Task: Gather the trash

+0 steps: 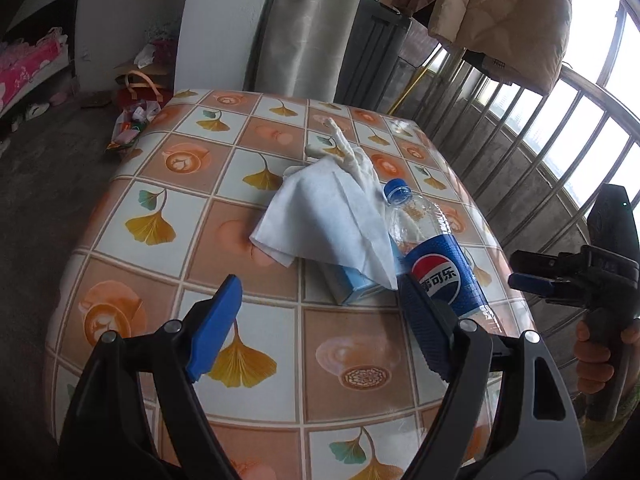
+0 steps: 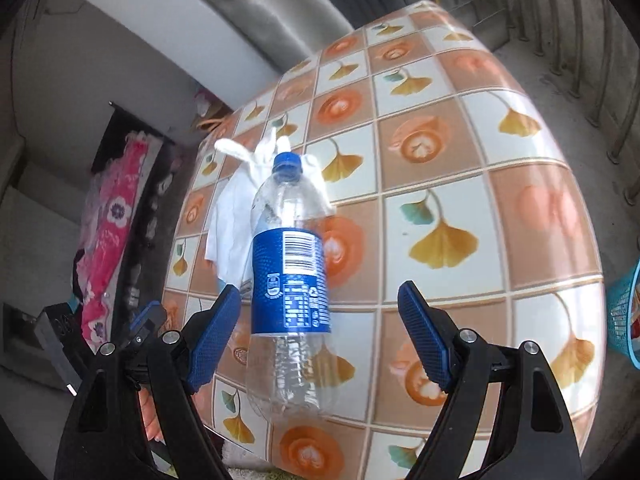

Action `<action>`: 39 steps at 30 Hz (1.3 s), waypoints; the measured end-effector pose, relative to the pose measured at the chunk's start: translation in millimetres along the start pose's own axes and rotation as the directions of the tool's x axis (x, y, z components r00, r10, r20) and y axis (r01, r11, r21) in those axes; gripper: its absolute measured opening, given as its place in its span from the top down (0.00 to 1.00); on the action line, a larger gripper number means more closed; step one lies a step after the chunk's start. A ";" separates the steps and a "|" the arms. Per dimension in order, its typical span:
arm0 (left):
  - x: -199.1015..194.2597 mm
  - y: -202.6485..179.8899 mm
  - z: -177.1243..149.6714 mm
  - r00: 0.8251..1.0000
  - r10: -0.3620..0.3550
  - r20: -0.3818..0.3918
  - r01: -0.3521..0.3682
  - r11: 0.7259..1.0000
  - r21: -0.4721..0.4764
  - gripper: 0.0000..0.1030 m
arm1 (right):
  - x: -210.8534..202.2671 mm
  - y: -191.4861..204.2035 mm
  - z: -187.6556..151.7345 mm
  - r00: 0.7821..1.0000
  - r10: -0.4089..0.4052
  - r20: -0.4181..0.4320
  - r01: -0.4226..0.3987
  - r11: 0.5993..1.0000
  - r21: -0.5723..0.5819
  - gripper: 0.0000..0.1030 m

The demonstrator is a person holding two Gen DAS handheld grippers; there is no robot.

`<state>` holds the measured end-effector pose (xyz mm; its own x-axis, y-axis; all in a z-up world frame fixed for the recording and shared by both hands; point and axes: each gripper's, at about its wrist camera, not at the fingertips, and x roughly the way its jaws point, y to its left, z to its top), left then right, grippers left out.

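Left gripper point(image 1: 316, 320): fingers wide apart, empty.
Right gripper point(image 2: 320, 330): fingers spread, bottle point(image 2: 289, 280) between, untouched.
Bottle: lying on the surface point(image 2: 500, 184), near its edge.
Tissue point(image 1: 324, 216): draped over box point(image 1: 356, 290), beside bottle.

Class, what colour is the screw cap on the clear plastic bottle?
Blue screw cap; right wrist view shows it best.

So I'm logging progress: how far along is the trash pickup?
Nothing looks collected yet. The bottle, tissue, glove and small box all lie on the table. Both tools are open and empty; the right tool brackets the bottle, likely first. The left tool faces the box. The teal basket waits beside the table.
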<state>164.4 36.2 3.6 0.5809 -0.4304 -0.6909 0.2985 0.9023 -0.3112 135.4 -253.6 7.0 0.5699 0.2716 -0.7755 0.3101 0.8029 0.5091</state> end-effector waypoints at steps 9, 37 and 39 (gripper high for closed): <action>30.1 0.4 28.3 0.997 -0.072 0.009 0.072 0.997 -0.021 0.28 | 58.4 30.4 12.9 0.991 -0.103 -0.079 0.093 0.987 -0.131 0.29; 94.7 -32.9 35.1 0.988 0.156 0.003 -0.153 0.962 0.228 0.99 | 1.7 -40.6 -29.6 0.997 -0.081 0.019 0.081 0.997 0.003 0.44; 90.8 -31.3 36.0 0.988 0.153 0.011 -0.151 0.962 0.229 1.00 | 0.6 -42.9 -30.8 0.997 -0.075 0.021 0.075 0.997 0.009 0.44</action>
<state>235.1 -32.1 -25.9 0.6280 -0.2880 -0.7229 0.3727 0.9268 -0.0455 99.0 -271.6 -26.8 0.5609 0.1993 -0.8036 0.3586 0.8163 0.4527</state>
